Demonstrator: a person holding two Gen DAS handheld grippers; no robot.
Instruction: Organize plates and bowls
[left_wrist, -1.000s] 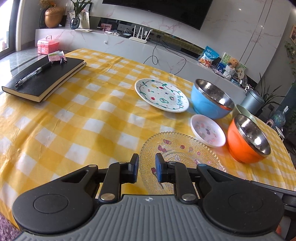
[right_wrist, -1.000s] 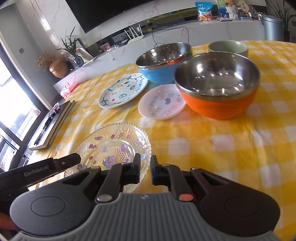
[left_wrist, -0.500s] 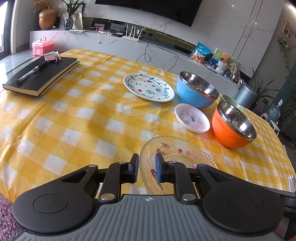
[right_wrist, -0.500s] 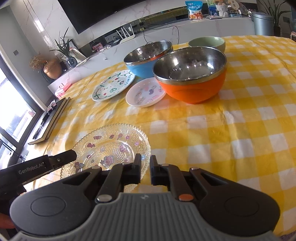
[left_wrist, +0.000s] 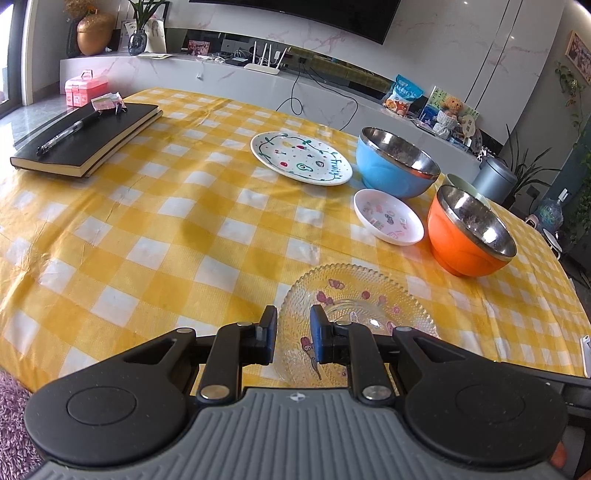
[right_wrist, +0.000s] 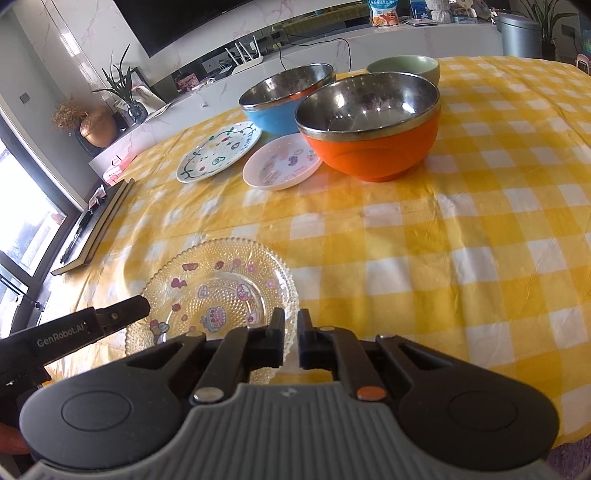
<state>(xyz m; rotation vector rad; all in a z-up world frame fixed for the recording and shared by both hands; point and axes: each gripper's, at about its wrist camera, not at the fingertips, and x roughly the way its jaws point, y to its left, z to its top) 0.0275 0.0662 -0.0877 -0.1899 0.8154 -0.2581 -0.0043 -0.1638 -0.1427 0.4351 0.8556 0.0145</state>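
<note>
Left gripper (left_wrist: 293, 334) jaws narrowly parted, nothing gripped. Glass plate (left_wrist: 369, 314) on the tabletop (left_wrist: 147, 229) right behind and under them. Ahead-right: small white dish (left_wrist: 388, 216), orange bowl (left_wrist: 469, 236), blue bowl (left_wrist: 395, 166). Painted plate (left_wrist: 301, 158) ahead. Black notebook (left_wrist: 88, 138) with pen (left_wrist: 66, 131) far left.

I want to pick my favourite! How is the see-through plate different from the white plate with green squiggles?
The glass plate is clear with a bumpy beaded rim; the white plate is solid and smooth. The glass plate has pink cartoon stickers or prints, while the white plate has a green vine and little fruits. The glass plate sits at the near table edge; the white plate lies farther back beside the blue bowl. Both are round and empty.
</note>
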